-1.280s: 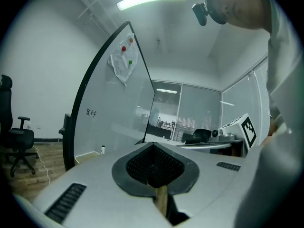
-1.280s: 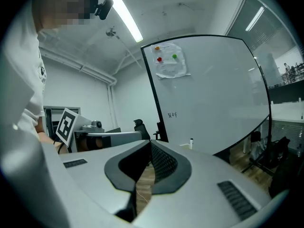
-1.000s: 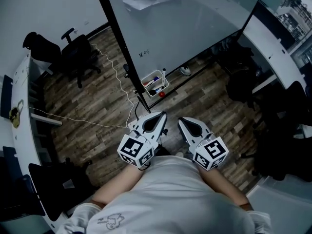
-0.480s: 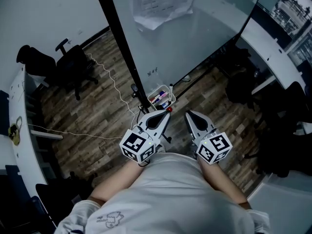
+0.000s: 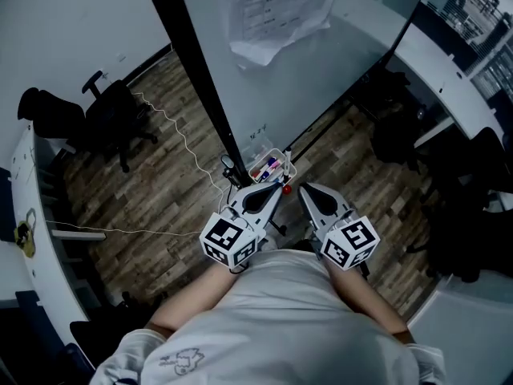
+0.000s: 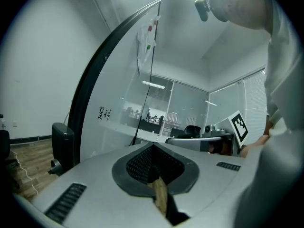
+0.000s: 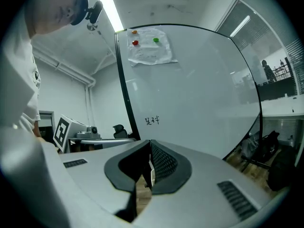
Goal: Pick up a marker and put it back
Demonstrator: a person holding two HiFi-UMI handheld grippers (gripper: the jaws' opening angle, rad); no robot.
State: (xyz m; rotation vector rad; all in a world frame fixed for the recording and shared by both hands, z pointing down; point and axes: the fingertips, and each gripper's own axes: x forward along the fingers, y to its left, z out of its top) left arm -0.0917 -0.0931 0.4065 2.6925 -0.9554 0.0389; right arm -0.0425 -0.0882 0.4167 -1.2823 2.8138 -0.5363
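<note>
- The left gripper (image 5: 268,192) has its jaws pressed together with nothing between them, and its tip is just short of the white basket (image 5: 258,152)
- The right gripper (image 5: 308,192) is closed and empty too, close beside the left one
- The markers (image 5: 269,167) lie in the basket, at the lower edge of the whiteboard (image 5: 321,79) near its black frame post (image 5: 192,70)
- A sheet of paper (image 5: 276,14) hangs high on the board
</note>
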